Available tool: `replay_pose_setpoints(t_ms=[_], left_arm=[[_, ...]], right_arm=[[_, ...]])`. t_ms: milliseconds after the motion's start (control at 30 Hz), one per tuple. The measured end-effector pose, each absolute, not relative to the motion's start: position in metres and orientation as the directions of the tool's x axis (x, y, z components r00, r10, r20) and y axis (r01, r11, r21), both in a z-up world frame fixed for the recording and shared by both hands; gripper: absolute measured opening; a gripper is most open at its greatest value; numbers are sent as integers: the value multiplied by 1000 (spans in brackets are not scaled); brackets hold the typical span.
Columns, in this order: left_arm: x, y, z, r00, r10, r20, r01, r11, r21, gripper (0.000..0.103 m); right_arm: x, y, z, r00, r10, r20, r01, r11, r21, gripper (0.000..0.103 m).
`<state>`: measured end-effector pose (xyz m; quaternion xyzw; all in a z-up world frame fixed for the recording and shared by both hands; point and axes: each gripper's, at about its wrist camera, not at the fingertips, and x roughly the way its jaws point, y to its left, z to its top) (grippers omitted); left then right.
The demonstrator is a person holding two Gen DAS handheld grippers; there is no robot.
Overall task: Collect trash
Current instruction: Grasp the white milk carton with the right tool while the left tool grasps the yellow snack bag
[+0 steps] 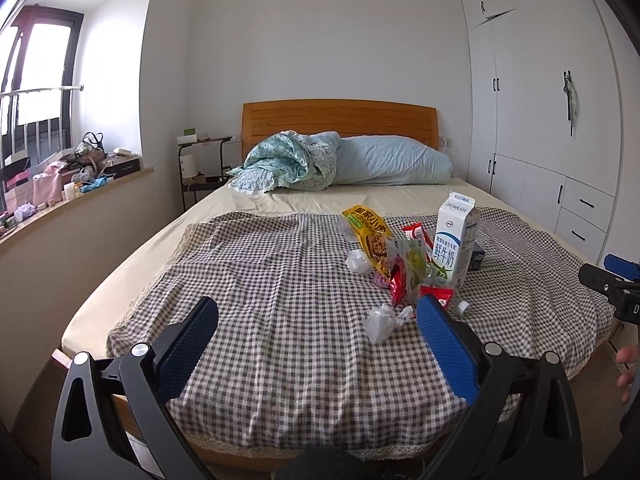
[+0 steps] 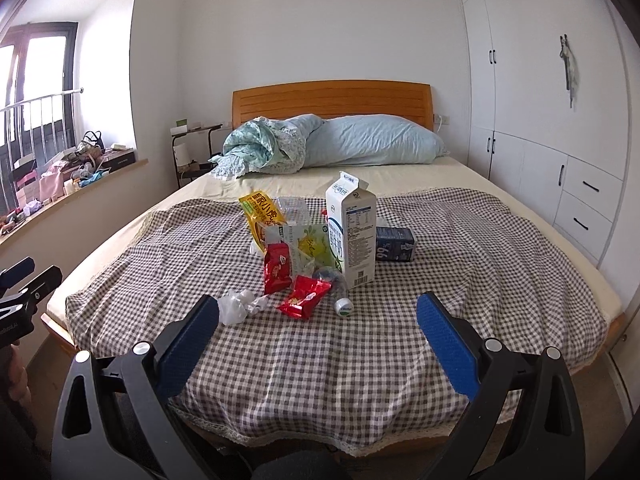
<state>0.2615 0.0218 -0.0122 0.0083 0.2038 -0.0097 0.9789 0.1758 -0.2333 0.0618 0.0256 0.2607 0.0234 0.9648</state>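
Note:
Trash lies on a checked cloth (image 2: 360, 360) spread over the bed. A tall white milk carton (image 2: 352, 232) stands upright, with a dark blue small carton (image 2: 394, 244) behind it. Around it are a yellow snack bag (image 2: 260, 216), two red wrappers (image 2: 304, 298), a green-white packet (image 2: 312, 248), a bottle cap (image 2: 344, 306) and crumpled white tissue (image 2: 236, 306). In the left wrist view the same milk carton (image 1: 456, 236), yellow snack bag (image 1: 370, 236) and tissue (image 1: 384, 320) appear. My left gripper (image 1: 316, 316) and right gripper (image 2: 318, 312) both stand open at the foot of the bed, holding nothing.
A wooden headboard (image 2: 332, 100), blue pillow (image 2: 372, 140) and bunched bedding (image 2: 256, 148) lie at the far end. White wardrobes (image 2: 540, 120) line the right wall. A cluttered window sill (image 1: 68, 176) runs along the left, with a small side table (image 1: 204, 160) beside the bed.

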Motion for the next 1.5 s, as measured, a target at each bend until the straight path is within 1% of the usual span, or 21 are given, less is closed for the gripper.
replay_pose_setpoints(t_ms=[133,267,400,433,500,567,667,733,800,867,900,933,967,1067,1133,1167,1200,1267,1300,1400,1500], left_arm=[[321,23,-5,908,-37,-418,46,999,11,96],[379,25,-5,901,-73,-428,69,997,-26,96],[445,19,-11,882,-127,-454,118,992,-50,96],[459,16,-14,878,-143,-457,137,990,-47,96],[491,10,-21,862,-156,-482,160,987,-31,96],[521,5,-27,840,-195,-506,209,978,-31,95],[558,0,-37,836,-215,-505,230,973,-32,85],[586,-3,-46,811,-249,-529,264,963,-49,85],[612,-3,-56,772,-299,-560,295,950,-101,84],[636,-4,-64,755,-326,-570,291,944,-154,84],[647,-3,-68,743,-338,-578,285,941,-184,84],[659,-2,-73,731,-341,-591,268,940,-211,84],[669,-1,-77,716,-346,-606,250,938,-240,82],[694,0,-88,658,-420,-624,250,905,-345,73],[708,-1,-95,623,-439,-648,232,894,-383,66],[714,0,-99,601,-449,-661,214,888,-408,53],[720,2,-103,578,-469,-668,191,874,-448,31],[729,4,-106,549,-485,-680,144,857,-494,3],[730,3,-104,551,-475,-686,134,862,-489,0],[716,-2,-79,575,-488,-657,164,855,-492,0],[692,-9,-39,622,-473,-624,209,868,-450,0]], right_arm=[[231,-237,65,800,22,-599,-49,998,-30,95],[278,-244,73,790,101,-605,-135,991,-11,95],[331,-247,77,785,122,-608,-183,982,-39,93],[345,-249,78,785,133,-605,-196,980,-40,74],[377,-256,75,766,159,-622,-218,976,-19,44],[406,-265,71,757,184,-627,-229,973,9,43],[436,-271,63,753,169,-636,-238,971,-24,43],[449,-273,57,746,157,-647,-242,969,-44,33],[462,-279,52,745,139,-653,-233,971,-59,28],[475,-285,47,744,118,-658,-222,972,-77,27],[478,-288,46,744,118,-658,-219,973,-73,23],[482,-291,44,735,126,-666,-223,973,-62,14],[485,-294,41,728,134,-672,-226,973,-51,12],[489,-297,41,717,178,-674,-252,968,-13,9],[492,-295,45,707,196,-680,-268,963,-1,4],[491,-295,47,704,204,-680,-275,961,3,3],[493,-290,48,708,196,-678,-273,962,-6,3],[492,-288,51,714,186,-675,-272,962,-24,3],[491,-289,53,715,187,-674,-271,962,-20,3],[488,-288,63,731,175,-659,-257,966,-28,2],[481,-293,81,760,168,-628,-232,972,-22,2]])
